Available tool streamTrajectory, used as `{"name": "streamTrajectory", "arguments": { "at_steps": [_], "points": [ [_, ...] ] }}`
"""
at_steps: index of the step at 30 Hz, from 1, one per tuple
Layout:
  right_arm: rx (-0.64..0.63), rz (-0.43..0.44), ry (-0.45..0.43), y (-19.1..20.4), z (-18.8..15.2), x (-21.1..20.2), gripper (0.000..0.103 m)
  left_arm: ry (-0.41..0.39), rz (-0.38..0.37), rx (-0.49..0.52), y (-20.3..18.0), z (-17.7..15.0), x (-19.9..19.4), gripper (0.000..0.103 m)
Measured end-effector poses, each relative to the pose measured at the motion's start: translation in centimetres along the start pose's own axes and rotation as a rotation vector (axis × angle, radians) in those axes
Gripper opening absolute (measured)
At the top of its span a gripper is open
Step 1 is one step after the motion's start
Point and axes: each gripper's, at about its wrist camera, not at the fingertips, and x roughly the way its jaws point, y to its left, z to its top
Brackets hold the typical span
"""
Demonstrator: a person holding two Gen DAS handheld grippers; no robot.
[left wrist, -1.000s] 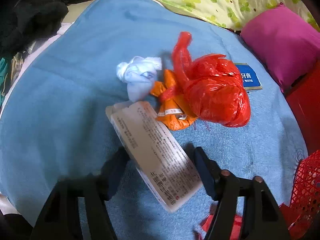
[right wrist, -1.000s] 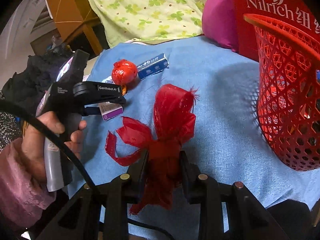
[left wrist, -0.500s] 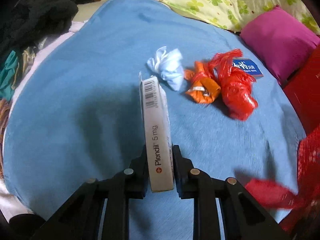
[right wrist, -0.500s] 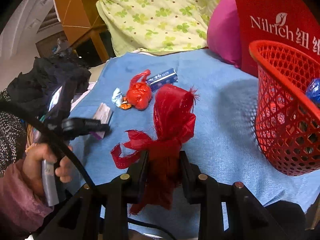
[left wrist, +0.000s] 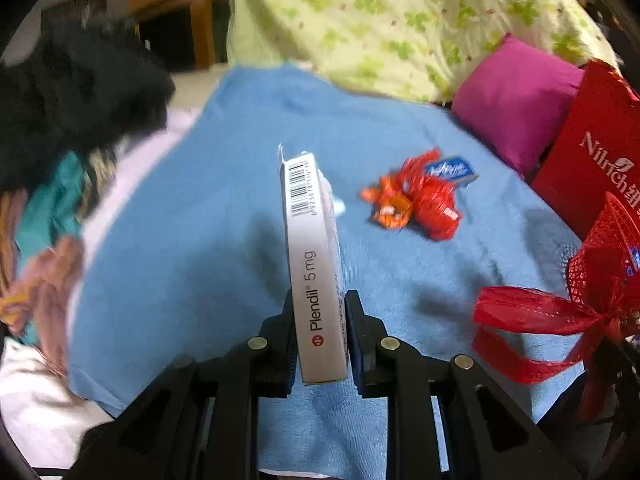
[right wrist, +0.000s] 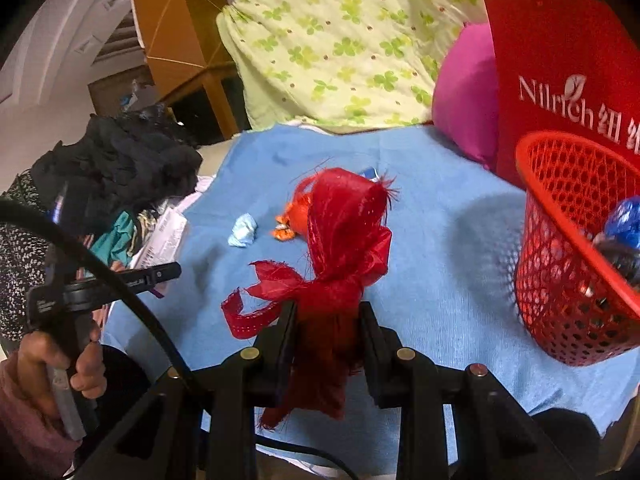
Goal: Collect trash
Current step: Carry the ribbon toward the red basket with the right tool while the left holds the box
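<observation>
My left gripper (left wrist: 320,320) is shut on a white Plendil medicine box (left wrist: 310,248), held on edge above the blue towel (left wrist: 180,240). My right gripper (right wrist: 326,320) is shut on a red mesh ribbon bow (right wrist: 340,236), also seen at the right of the left wrist view (left wrist: 536,316). A red mesh basket (right wrist: 576,300) with trash inside stands at the right. On the towel lie a red plastic bag (left wrist: 434,204), an orange wrapper (left wrist: 386,206), a small blue box (left wrist: 454,170) and a crumpled pale tissue (right wrist: 243,231).
A red Nilrich paper bag (right wrist: 560,80) and a magenta pillow (left wrist: 516,100) stand behind the basket. A green-patterned quilt (left wrist: 380,20) lies at the back. Dark clothes (right wrist: 116,168) pile up at the left edge. The left hand and gripper (right wrist: 80,304) show at lower left.
The left gripper closed on the medicine box, turned it on edge and lifted it back from the trash pile. The right gripper with the ribbon has risen and moved nearer the basket.
</observation>
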Motion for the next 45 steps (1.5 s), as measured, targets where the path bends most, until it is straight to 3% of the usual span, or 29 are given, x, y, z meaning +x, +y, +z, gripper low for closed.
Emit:
{"name": "streamTrajectory", "arguments": {
  "at_steps": [7, 13, 27, 45],
  "points": [
    [-0.036, -0.006, -0.067, 1.2, 1.1, -2.7, 0.032, -0.158, 0.047, 0.084, -2.2, 0.7, -5.6, 0.022],
    [-0.045, -0.001, -0.104, 1.8, 1.3, -4.4, 0.032, -0.233, 0.048, 0.123, -3.2, 0.7, -9.0, 0.023],
    [-0.058, 0.014, -0.19, 2.8, 1.7, -7.9, 0.032, -0.305, 0.055, 0.173, -4.8, 0.0, -12.9, 0.023],
    [-0.046, 0.024, -0.226, 2.3, 2.1, -9.2, 0.032, -0.325, 0.051, 0.201, -5.9, -0.2, -14.5, 0.023]
  ]
}}
